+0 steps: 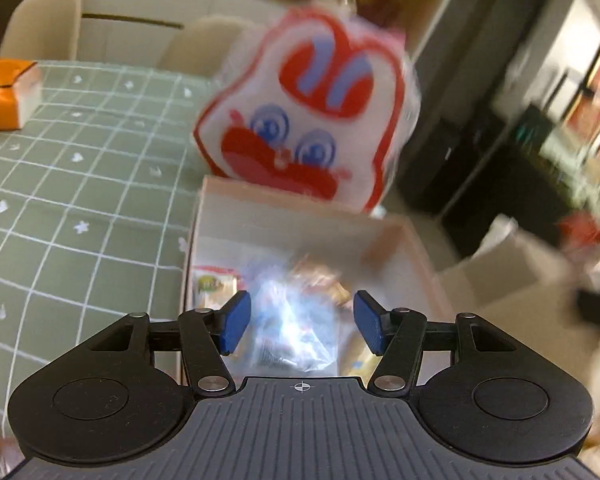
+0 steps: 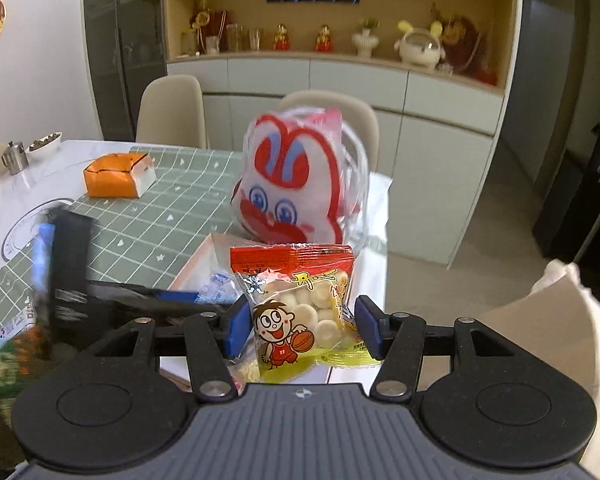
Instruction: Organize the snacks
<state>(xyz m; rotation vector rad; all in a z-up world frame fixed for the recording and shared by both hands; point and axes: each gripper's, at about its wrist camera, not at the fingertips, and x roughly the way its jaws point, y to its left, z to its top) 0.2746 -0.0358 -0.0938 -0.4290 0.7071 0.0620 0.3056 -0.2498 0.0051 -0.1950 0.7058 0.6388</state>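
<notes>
1. Now my right gripper point(image 2: 300, 330) is clamped on the snack packet point(image 2: 300, 308), held upright at its sides, above the near end of the box point(image 2: 220, 246).
2. At twelve o'clock beyond the packet stands the rabbit-face bag point(image 2: 296, 184); I'd keep clear of it.
3. My left gripper point(image 1: 302, 324) hangs apart and empty over the box's wrapped snacks point(image 1: 296, 320).
4. I'd lower the packet flat into a free spot before letting go.
5. The orange box point(image 2: 118, 176) sits at ten o'clock on the tabletop point(image 2: 140, 236).
</notes>
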